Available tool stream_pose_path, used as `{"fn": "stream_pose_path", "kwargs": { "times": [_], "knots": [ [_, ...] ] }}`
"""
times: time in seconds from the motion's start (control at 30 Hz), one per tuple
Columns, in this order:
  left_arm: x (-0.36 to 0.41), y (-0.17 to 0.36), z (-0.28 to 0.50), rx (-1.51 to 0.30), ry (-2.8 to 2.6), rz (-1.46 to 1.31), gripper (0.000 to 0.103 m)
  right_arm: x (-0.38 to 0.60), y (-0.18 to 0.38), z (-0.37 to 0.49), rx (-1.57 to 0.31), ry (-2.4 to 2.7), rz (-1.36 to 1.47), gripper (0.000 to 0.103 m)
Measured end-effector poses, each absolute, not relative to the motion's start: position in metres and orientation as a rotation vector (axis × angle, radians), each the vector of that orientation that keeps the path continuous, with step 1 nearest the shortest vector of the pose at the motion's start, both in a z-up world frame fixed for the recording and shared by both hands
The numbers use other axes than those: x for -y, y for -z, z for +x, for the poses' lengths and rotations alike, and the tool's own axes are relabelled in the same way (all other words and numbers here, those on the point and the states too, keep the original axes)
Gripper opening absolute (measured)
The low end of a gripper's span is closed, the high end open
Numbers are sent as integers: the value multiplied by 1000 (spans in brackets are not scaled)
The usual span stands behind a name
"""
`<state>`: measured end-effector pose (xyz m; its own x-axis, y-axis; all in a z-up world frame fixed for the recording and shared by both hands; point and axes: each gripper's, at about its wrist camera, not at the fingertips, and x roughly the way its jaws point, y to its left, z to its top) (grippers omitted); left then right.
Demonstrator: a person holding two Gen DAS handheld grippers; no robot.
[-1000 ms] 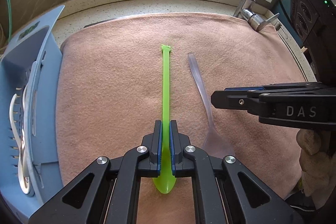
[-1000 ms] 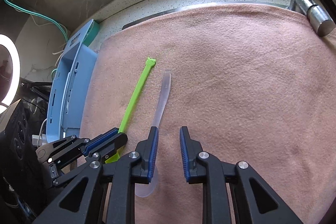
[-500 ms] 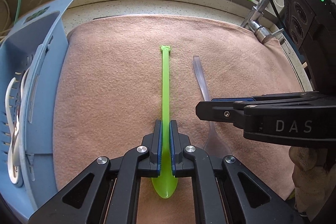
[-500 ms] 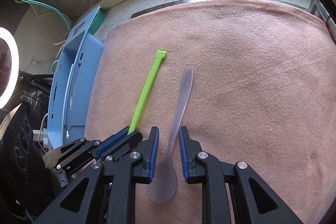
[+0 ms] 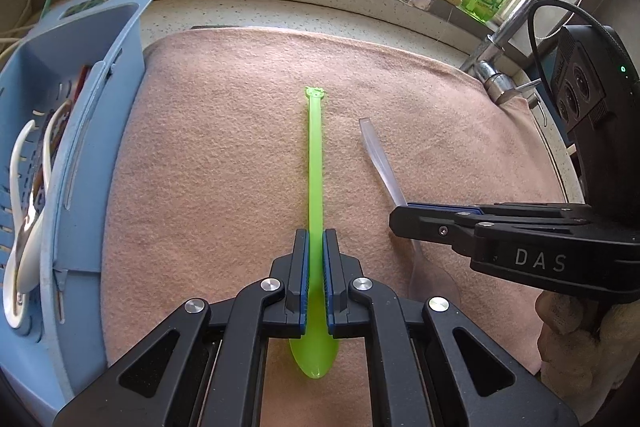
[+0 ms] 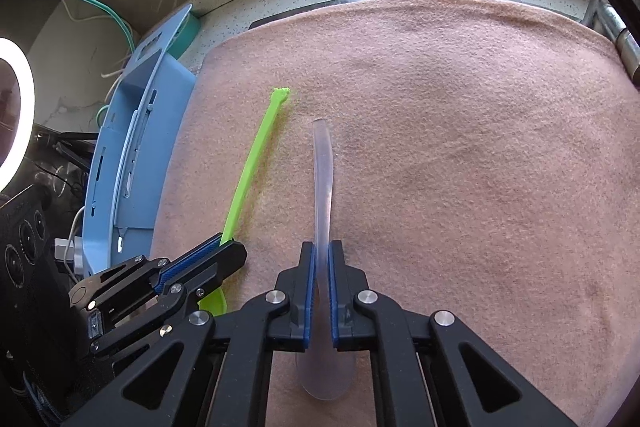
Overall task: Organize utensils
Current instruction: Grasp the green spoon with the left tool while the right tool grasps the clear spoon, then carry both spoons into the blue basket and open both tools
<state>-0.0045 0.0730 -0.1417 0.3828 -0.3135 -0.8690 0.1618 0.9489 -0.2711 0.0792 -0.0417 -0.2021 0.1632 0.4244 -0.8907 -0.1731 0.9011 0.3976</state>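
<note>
Left wrist view: the left gripper [image 5: 316, 279] has its fingers clamped on the green spoon [image 5: 315, 163] at the neck just above the bowl, the handle lying along the pink towel [image 5: 208, 155]. Beside it, the right gripper [image 6: 320, 291] has just closed its fingers onto the clear spoon [image 6: 323, 179] at the same spot. Both 2 spoons look like light, thin plastic, likely bendy and a bit slick, so gripping near the bowl seems sensible. Both grippers point steeply down, side by side; the blue rack [image 5: 92, 75] stands at the left
</note>
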Motion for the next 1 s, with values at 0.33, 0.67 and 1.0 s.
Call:
{"fn": "stream_pose_path", "kwargs": {
  "times": [0.33, 0.67, 1.0],
  "knots": [
    [-79, 126, -12, -1101, 292, -142, 5, 53, 184, 76, -1291, -444, 272, 6],
    [-91, 99, -12, -1041, 268, -156, 5, 40, 158, 81, -1236, -493, 277, 6],
    [-149, 71, -17, -978, 177, -181, 5, -11, 127, 89, -1171, -592, 249, 6]
  ]
}}
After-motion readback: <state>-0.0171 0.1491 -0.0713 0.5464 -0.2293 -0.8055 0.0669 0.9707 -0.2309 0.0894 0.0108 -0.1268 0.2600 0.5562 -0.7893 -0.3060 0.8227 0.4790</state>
